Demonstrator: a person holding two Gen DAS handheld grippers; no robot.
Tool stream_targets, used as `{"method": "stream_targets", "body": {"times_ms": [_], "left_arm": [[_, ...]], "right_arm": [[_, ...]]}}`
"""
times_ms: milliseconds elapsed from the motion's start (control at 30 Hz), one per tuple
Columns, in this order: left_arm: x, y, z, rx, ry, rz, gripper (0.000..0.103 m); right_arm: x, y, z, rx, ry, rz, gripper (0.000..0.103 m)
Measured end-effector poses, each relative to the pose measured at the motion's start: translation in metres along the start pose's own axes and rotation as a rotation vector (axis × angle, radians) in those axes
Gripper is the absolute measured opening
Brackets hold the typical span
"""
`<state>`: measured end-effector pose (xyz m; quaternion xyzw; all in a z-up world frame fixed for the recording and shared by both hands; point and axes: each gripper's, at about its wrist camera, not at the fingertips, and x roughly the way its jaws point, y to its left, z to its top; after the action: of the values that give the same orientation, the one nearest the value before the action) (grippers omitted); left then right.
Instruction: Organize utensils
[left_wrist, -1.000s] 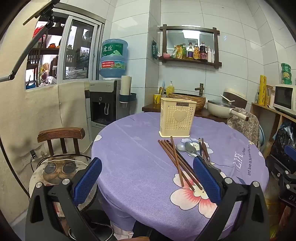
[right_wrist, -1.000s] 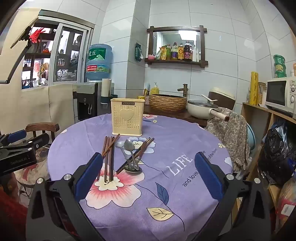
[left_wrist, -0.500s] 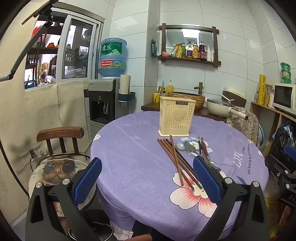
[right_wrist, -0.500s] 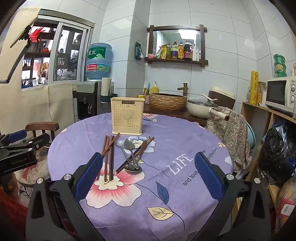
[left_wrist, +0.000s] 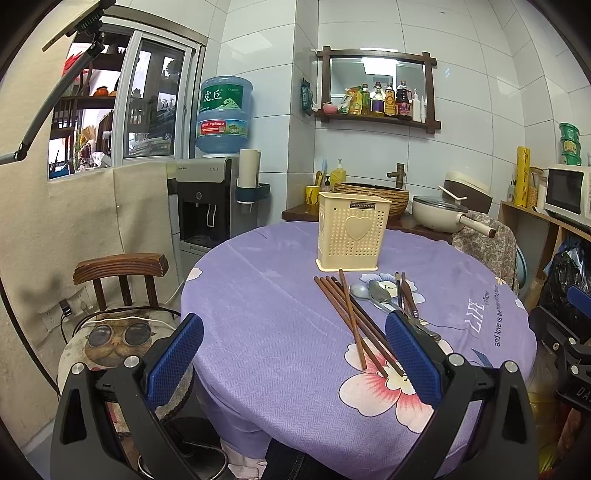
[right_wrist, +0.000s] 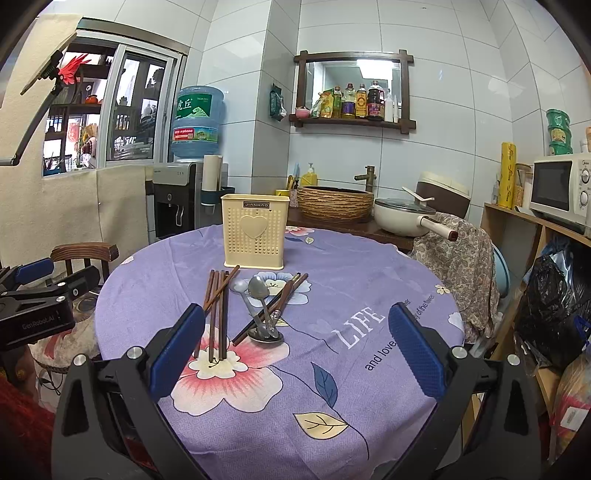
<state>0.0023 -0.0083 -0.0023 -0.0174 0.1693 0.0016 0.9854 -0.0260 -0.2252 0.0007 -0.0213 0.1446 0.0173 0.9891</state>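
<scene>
Chopsticks (right_wrist: 218, 310) lie in a brown bundle on the round desk (right_wrist: 369, 280), which carries a purple flowered cloth. Seen from the right wrist, the left desk edge curves near a wooden chair (right_wrist: 85, 255), and at 9 o'clock the left claw (right_wrist: 37, 295) hangs outside this edge, beside the desk. Its blue pads stand wide apart in its own view (left_wrist: 291, 354) and hold nothing. The chopstick bundle has its long axis from 6 to 12 o'clock, the far tips pointing to the cream holder (right_wrist: 255, 230); one stick lies slanted across the others. The holder stands upright at 12 o'clock, perforated, with a heart on the front, just beyond the tips and apart from them.

Right of the bundle two metal spoons (right_wrist: 258, 302) lie with bowls toward the holder and handles toward the camera, and more dark chopsticks (right_wrist: 275, 306) cross them on a diagonal, from 7 to 1 o'clock.

Further right the cloth is bare as far as the desk edge at 3 o'clock, where a patterned fabric (right_wrist: 461, 266) hangs over a seat. The right claw (right_wrist: 295, 347) is spread wide and empty, above the near part of the desk.
</scene>
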Motion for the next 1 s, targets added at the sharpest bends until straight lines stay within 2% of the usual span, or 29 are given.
{"method": "stream_targets", "body": {"times_ms": [1000], "left_arm": [[-0.0003, 0.0047, -0.0006, 0.002, 0.006, -0.002, 0.097]], "right_arm": [[0.0001, -0.0009, 0.0004, 0.000, 0.000, 0.000, 0.098]]}}
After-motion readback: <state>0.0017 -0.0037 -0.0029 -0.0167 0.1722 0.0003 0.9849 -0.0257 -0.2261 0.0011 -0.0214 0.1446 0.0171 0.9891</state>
